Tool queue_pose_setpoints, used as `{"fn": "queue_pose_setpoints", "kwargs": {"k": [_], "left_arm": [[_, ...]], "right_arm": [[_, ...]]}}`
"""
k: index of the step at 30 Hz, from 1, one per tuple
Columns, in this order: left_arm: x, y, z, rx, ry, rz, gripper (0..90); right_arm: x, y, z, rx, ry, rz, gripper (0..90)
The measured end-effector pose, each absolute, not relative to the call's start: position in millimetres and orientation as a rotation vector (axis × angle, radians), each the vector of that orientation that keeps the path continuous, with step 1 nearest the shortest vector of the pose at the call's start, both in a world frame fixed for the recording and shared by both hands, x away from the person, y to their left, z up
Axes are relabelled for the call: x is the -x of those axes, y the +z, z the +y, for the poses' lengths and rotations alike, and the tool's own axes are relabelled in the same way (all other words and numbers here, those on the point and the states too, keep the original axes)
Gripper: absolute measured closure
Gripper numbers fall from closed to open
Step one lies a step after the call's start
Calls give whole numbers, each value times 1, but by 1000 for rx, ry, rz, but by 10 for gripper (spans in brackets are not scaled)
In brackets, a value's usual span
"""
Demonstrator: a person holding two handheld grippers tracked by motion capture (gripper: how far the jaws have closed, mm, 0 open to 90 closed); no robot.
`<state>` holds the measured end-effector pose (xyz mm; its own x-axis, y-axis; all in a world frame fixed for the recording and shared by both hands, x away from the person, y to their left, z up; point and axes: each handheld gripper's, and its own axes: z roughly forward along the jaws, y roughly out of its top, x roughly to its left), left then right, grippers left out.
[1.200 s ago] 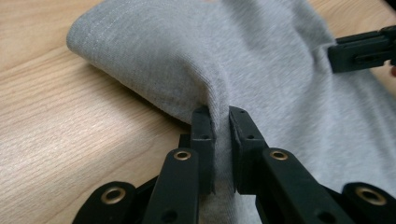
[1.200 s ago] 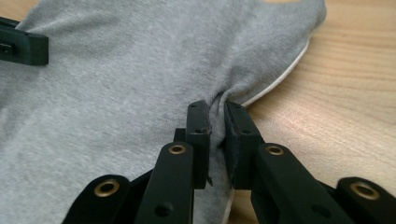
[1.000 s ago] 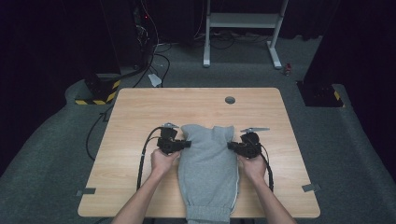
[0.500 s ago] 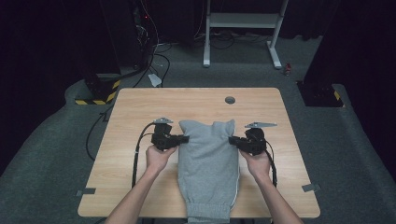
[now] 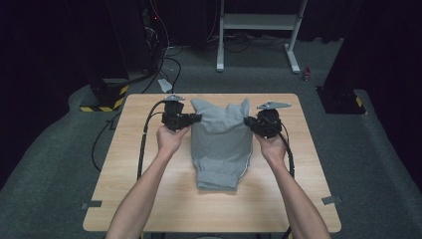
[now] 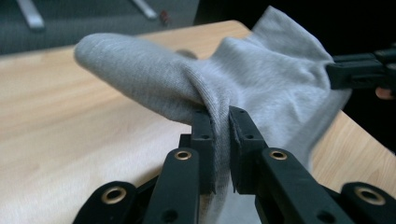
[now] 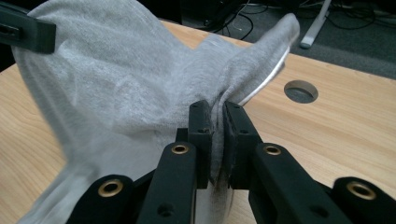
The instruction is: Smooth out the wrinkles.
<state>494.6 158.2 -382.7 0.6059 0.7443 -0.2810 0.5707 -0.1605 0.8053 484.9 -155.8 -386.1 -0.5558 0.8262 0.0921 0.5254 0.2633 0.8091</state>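
Both tongs are clenched on one grey garment (image 5: 220,137), each pinching a fold of its cloth between the jaws. Left tongs (image 5: 195,118) grip the garment's near edge on their side; in the left gripper view the left tongs (image 6: 221,140) have fabric bunched tight in the narrow gap, and the cloth rises away from them in a rounded hump. Right tongs (image 5: 251,122) hold the opposite edge; in the right gripper view the right tongs (image 7: 217,140) have the cloth squeezed between them, a pale seam showing just beyond. Between the two tongs the garment is lifted and stretched, its two far corners standing up. Its ribbed hem lies on the wooden worktop (image 5: 149,199) nearer the person. A round hole (image 7: 301,91) in the worktop sits beyond the right tongs.
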Motion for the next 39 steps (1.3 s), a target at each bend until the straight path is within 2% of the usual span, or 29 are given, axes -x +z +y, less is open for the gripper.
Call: {"fn": "queue_pose_setpoints", "kwargs": {"k": [8,30,39], "left_arm": [[-474,-397,162,-1843,171,1027,815],[-438,-427,176,-1906,129,987,814],[-425,-440,180,-1932,111,984,813]], "right_arm": [[-464,-403,-166,-1262,1316,2194,824],[-400,-437,-161,-1202,1333,2273,820],[-387,-448,-159,-1212,1331,2313,815]]}}
